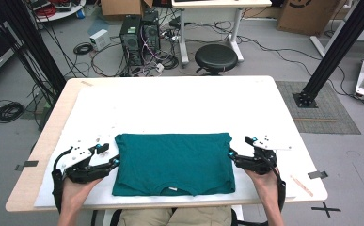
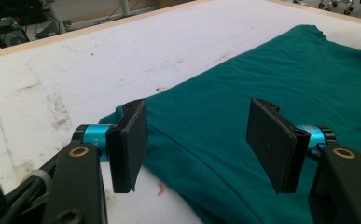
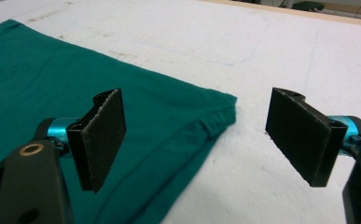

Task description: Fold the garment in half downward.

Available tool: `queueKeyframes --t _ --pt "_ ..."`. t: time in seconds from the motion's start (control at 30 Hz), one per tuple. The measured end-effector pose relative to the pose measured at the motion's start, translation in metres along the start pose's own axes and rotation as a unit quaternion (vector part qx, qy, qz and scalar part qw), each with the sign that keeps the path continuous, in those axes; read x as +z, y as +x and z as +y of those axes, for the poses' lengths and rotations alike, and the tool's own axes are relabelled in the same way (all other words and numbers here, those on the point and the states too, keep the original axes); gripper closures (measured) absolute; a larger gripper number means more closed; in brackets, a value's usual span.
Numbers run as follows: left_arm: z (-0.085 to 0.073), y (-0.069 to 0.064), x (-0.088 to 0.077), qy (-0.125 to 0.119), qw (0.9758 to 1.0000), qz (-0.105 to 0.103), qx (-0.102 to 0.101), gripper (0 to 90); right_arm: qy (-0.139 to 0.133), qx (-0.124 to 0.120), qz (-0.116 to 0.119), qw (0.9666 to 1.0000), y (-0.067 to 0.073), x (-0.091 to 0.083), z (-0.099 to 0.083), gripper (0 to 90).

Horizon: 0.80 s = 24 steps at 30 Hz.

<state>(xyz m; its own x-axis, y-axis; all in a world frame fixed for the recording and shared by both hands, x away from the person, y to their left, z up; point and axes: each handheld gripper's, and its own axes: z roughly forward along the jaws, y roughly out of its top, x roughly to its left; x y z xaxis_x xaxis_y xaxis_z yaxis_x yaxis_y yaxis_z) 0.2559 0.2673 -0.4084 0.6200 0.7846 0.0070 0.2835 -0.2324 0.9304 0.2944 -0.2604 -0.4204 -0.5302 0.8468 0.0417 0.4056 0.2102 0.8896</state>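
Shirt (image 1: 172,162) first: from the high view, a teal folded t-shirt is lying flat near the front edge of the white table (image 1: 179,103), collar side facing the person, folded into a neat rectangle. The left gripper (image 1: 114,157) is sitting just beside the shirt's left edge, and the right gripper (image 1: 231,155) is doing the same at the right edge, both pointing inward at the cloth. A hand is wrapping around each one from the bottom of the picture. Behind the table a black stool (image 1: 216,57) and a couple of computer towers (image 1: 139,35) are standing on the floor among cables.

Moving to the left gripper view, the left gripper (image 2: 199,144) is hanging over the shirt (image 2: 262,88) with its jaws spread wide. Nothing is pinched between them; the fabric is just lying underneath, with the shirt's edge running past the left-hand pad and bare table (image 2: 75,60) beyond it.

Over in the right gripper view, the right gripper (image 3: 201,140) is also standing with jaws wide apart and gripping nothing. The shirt's corner (image 3: 218,109) is lying flat on the table (image 3: 285,56) between and below the pads, with the left-hand pad over the cloth and the right-hand pad over bare white surface. Some faint blue lines are showing on the tabletop farther back.
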Motion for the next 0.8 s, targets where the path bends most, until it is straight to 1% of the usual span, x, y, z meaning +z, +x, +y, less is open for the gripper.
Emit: queueKeyframes --t 0.07,0.1,0.13,0.23,0.37,0.5,0.6,0.63,0.73,0.8 --pt "-0.002 -0.002 -0.005 0.0 1.0 0.001 0.004 38.7 -0.001 0.001 -0.002 1.0 0.0 -0.004 -0.002 20.4" --pt "-0.003 -0.004 -0.007 0.0 1.0 0.003 0.005 38.7 -0.005 -0.004 -0.003 1.0 -0.001 -0.005 -0.003 20.4" --pt "-0.006 -0.005 -0.009 0.0 1.0 0.007 0.005 38.7 -0.005 -0.001 -0.004 1.0 0.0 -0.006 -0.004 20.4" --pt "-0.011 -0.006 -0.012 0.008 0.9999 0.01 0.004 38.8 -0.009 -0.005 -0.005 0.9999 0.002 -0.008 -0.005 20.5" --pt "-0.017 -0.008 -0.015 0.012 0.9998 0.014 0.002 38.8 -0.004 -0.009 -0.003 0.9999 0.005 -0.006 -0.004 20.5" --pt "-0.02 -0.01 -0.018 0.011 0.9998 0.017 -0.001 38.7 0.0 -0.01 0.0 1.0 0.008 -0.004 -0.004 20.5" --pt "-0.021 -0.011 -0.022 0.007 0.9997 0.022 0.0 38.7 0.0 -0.014 0.0 0.9999 0.009 -0.002 -0.004 20.5" --pt "-0.022 -0.011 -0.023 0.006 0.9997 0.023 0.0 38.7 0.003 -0.011 0.0 0.9999 0.01 -0.002 -0.004 20.5" --pt "-0.023 -0.014 -0.027 0.003 0.9996 0.028 0.002 38.7 0.005 -0.012 0.0 0.9999 0.011 0.0 -0.005 20.5" --pt "-0.024 -0.016 -0.028 0.004 0.9996 0.028 0.003 38.7 0.006 -0.014 0.001 0.9999 0.012 0.002 -0.005 20.5"
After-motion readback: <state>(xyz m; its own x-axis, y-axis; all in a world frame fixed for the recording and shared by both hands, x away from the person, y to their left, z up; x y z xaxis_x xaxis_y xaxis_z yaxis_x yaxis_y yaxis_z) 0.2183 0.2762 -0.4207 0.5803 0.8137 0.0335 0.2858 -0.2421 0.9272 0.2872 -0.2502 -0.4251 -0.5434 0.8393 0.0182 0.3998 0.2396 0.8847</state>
